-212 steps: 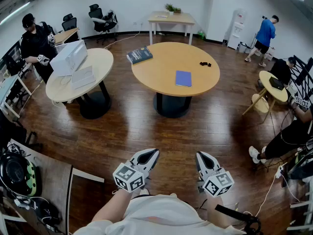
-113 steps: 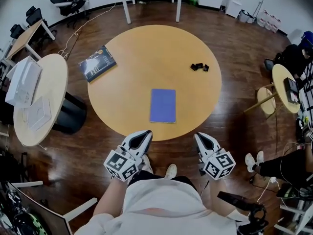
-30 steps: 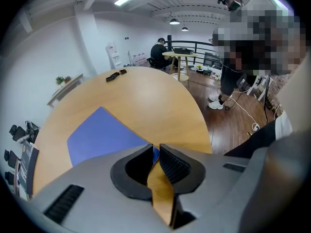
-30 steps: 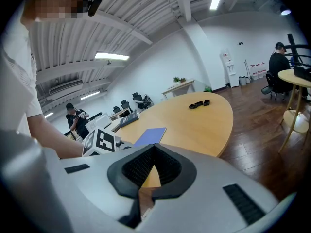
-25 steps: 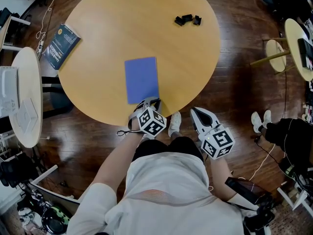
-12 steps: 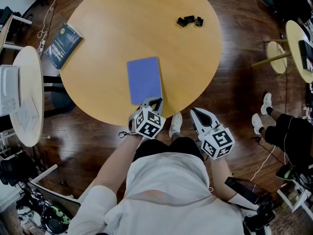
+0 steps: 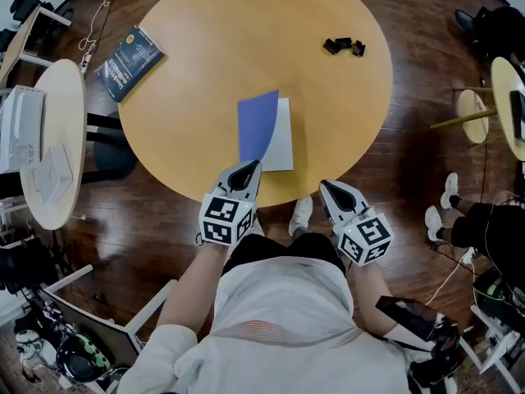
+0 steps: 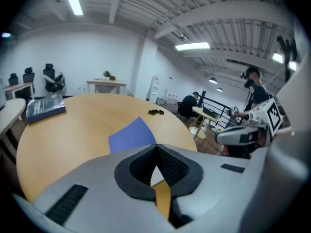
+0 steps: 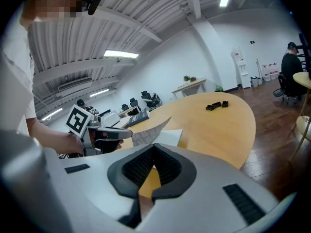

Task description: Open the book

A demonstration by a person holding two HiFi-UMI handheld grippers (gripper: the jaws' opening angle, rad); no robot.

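Brown floor lies all around a round bench (image 7: 205,48). The blue book (image 7: 283,142) sits by the bench's near edge. A moment ago it lay flat and shut. Now the left gripper (image 7: 248,169), its jaws pinched tight on the cover (image 7: 257,124), has lifted it, so a white page shows. I think the opening has begun. The right gripper (image 7: 331,190) has its jaws together and holds nothing. The book's long side runs near to far, with the spine on the left.

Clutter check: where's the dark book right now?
Head view, upper left: the dark book lies at the far-left rim of the round table, beyond and left of the blue book, near the pale side table.
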